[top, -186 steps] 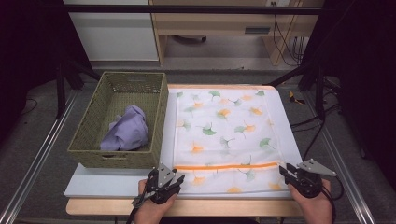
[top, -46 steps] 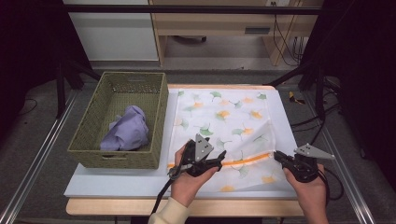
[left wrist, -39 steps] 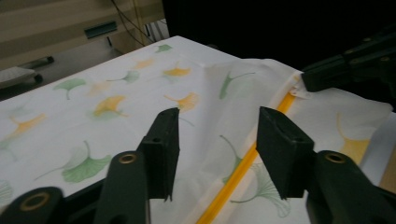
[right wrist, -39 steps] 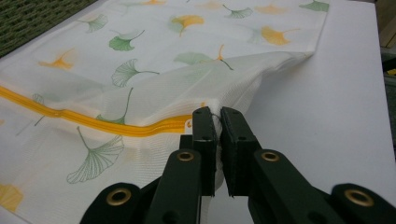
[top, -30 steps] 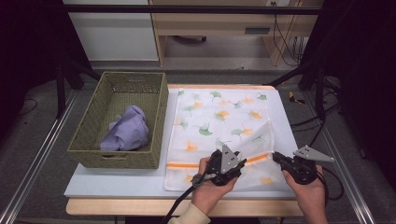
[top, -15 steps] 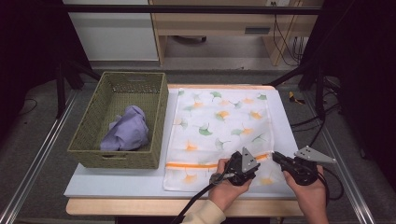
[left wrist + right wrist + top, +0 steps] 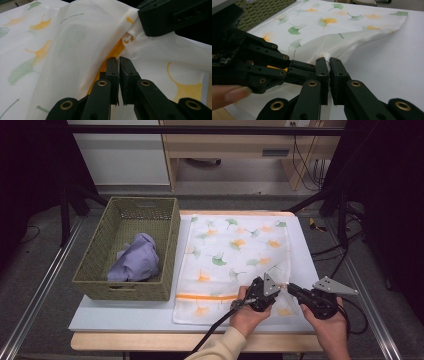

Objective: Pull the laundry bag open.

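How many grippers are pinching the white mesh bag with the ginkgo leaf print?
2. The left gripper is shut on the white mesh ginkgo-print bag by its orange zipper. The right gripper is shut on the bag's near right edge, lifting it.

light: bright, even overhead | surroundings: dark | shadows: soft | gripper views: far background perhaps slightly blurred
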A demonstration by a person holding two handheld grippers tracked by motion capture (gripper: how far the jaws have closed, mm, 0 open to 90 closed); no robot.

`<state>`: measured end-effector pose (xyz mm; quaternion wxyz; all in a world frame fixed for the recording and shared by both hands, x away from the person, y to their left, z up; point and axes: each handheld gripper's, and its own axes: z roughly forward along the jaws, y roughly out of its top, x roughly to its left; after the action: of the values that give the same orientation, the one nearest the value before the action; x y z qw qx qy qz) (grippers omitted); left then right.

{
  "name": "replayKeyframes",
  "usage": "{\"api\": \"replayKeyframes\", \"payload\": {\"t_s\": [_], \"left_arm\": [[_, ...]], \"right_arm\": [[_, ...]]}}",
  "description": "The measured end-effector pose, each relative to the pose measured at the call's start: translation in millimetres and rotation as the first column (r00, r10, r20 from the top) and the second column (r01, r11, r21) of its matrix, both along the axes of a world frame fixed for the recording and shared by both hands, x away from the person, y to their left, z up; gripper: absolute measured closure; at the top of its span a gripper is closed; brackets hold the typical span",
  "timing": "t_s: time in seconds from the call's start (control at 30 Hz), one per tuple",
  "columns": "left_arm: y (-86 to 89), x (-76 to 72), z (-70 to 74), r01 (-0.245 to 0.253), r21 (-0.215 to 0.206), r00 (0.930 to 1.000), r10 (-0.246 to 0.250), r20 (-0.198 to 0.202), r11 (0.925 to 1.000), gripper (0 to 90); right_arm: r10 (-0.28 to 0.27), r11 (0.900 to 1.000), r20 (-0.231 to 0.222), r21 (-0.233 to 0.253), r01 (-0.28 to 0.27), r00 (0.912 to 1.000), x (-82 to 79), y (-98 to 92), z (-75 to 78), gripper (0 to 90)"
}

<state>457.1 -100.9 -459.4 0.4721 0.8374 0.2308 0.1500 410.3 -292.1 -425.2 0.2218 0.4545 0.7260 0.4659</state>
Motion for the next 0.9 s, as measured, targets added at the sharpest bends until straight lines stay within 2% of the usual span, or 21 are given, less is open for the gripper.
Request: {"api": "replayKeyframes", "payload": {"t_s": [0.23,0.33,0.53,0.6,0.67,0.73,0.8,0.9], "left_arm": [[3.8,0.9,-0.2,0.028,0.021,0.9996,-0.028,0.005,0.9994,85.4],[9.5,-2.7,2.7,0.015,0.040,0.9999,-0.016,0.004,0.9991,86.5],[15.9,-10.1,15.2,0.030,0.002,0.9995,-0.030,0.011,0.9996,87.1],[13.8,-10.5,17.3,0.038,0.010,0.9990,-0.038,0.023,0.9992,86.4],[12.0,-7.8,16.3,0.048,-0.002,0.9988,-0.048,0.012,0.9989,86.0],[9.9,-4.2,14.0,0.046,0.007,0.9988,-0.046,0.016,0.9989,84.0],[8.9,-2.0,12.8,0.054,-0.010,0.9985,-0.054,-0.001,0.9985,81.5],[7.1,-1.0,11.5,0.065,0.002,0.9979,-0.065,0.004,0.9979,80.8]], "right_arm": [[0.008,1.000,-0.003,-0.020,-0.008,1.0000,1.1,3.9,-1.9,86.0],[-0.001,0.999,-0.004,-0.035,0.001,1.0000,1.2,2.1,-3.2,85.9],[-0.007,0.999,-0.007,-0.036,0.007,1.0000,1.5,0.8,-3.9,85.9],[-0.006,0.999,-0.007,-0.033,0.006,1.0000,1.0,1.2,-3.4,85.9],[-0.007,0.999,-0.004,-0.032,0.007,1.0000,0.7,1.8,-3.1,85.9],[-0.006,0.999,-0.001,-0.032,0.006,1.0000,0.2,1.9,-2.9,85.8],[-0.006,0.999,-0.002,-0.031,0.006,1.0000,-0.3,1.7,-3.0,85.9],[-0.006,1.000,-0.001,-0.030,0.006,1.0000,-0.3,1.5,-2.9,85.8]]}}
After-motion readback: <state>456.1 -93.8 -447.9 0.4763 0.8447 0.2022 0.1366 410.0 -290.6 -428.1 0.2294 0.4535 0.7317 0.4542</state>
